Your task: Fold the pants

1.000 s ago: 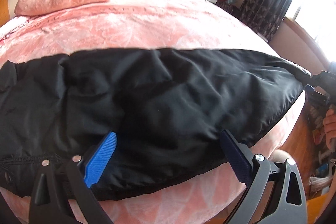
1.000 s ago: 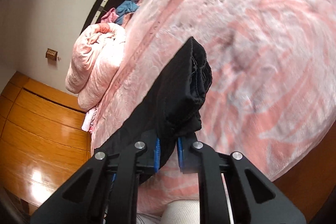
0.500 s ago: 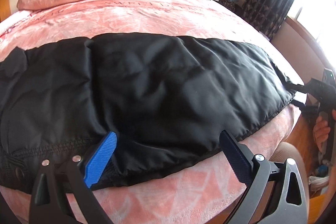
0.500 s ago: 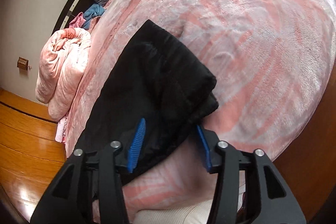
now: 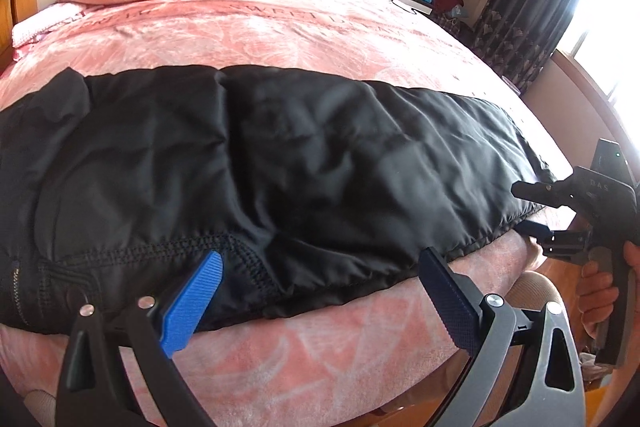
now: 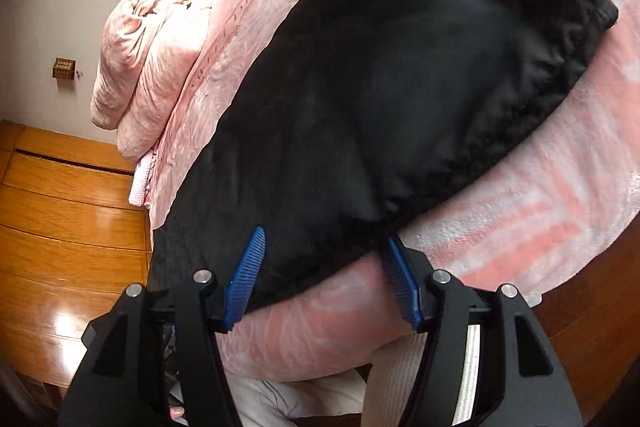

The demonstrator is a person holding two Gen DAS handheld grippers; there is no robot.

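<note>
Pants (image 5: 280,167), black, lie flat along near edge of pink bedspread (image 5: 280,27). Left gripper (image 5: 320,291) at 6 o'clock: jaws spread wide, holding nothing. Right gripper (image 6: 322,275) at 6 o'clock in its view: jaws apart, straddling the pants' edge, gripping nothing.

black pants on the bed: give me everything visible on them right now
The black pants lie spread flat along the near edge of the pink blanket, the near hem slightly overhanging it. The fabric looks like smooth, faintly shiny, padded nylon with soft wrinkles. A stitched seam and a zipper show at the left end, apparently the waist; the right end shows doubled layers with a gathered edge. Neither tongs grip them: the left tongs and right tongs stand open at the near hem.
</note>
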